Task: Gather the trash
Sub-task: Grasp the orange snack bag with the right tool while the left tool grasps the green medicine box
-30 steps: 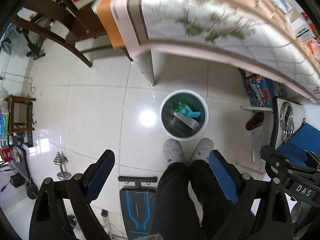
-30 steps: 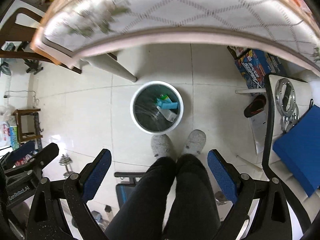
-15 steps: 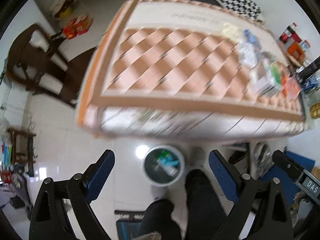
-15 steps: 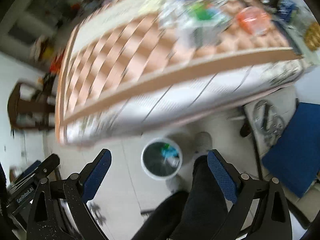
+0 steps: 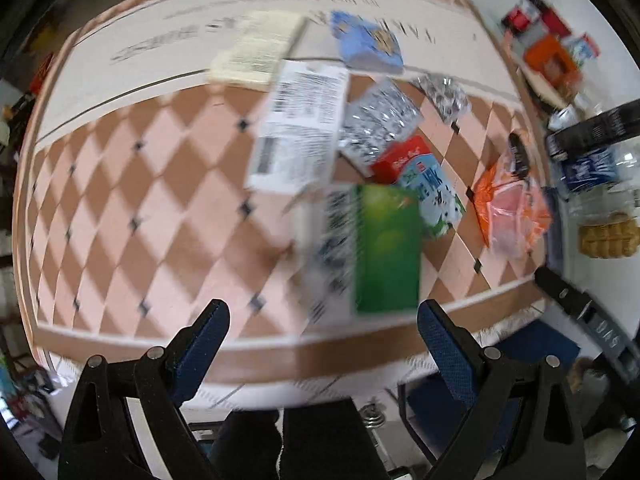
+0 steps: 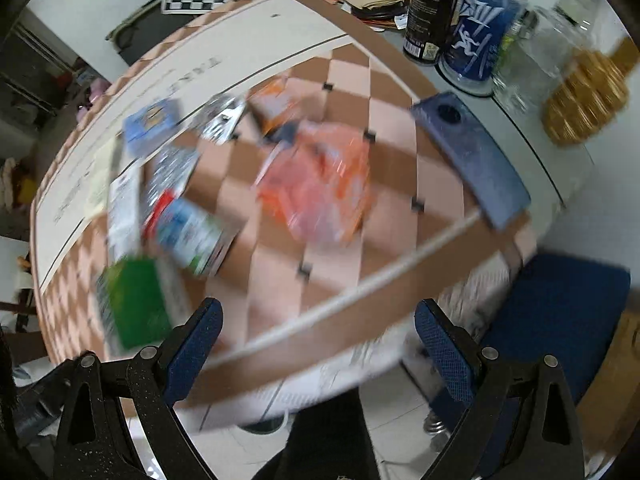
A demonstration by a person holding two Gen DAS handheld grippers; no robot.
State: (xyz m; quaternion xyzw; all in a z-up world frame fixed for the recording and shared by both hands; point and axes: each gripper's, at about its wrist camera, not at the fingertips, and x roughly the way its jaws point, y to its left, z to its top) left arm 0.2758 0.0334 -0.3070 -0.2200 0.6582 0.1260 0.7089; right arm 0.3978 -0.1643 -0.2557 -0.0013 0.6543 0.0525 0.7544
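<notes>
Trash lies on a table with a pink and brown diamond-pattern cloth (image 5: 120, 208). A green carton (image 5: 386, 248) lies nearest, just beyond my open, empty left gripper (image 5: 323, 344). Behind it are a red and blue milk carton (image 5: 424, 184), a white labelled box (image 5: 300, 128), silver wrappers (image 5: 380, 124) and an orange plastic bag (image 5: 508, 208). In the right wrist view my right gripper (image 6: 318, 344) is open and empty over the table's near edge, with the orange bag (image 6: 320, 188) ahead and the green carton (image 6: 134, 304) to its left. Both views are motion-blurred.
A dark blue flat case (image 6: 472, 160), a black can (image 6: 436, 4), a blue bottle (image 6: 480, 28) and a clear jar (image 6: 532, 52) stand at the table's right end. A blue chair seat (image 6: 560, 312) sits below on the right. My legs (image 5: 312, 440) show at the bottom.
Both grippers have swung up from looking down at the floor bin to looking over the tabletop trash. The bin has left view. Both stay open.
</notes>
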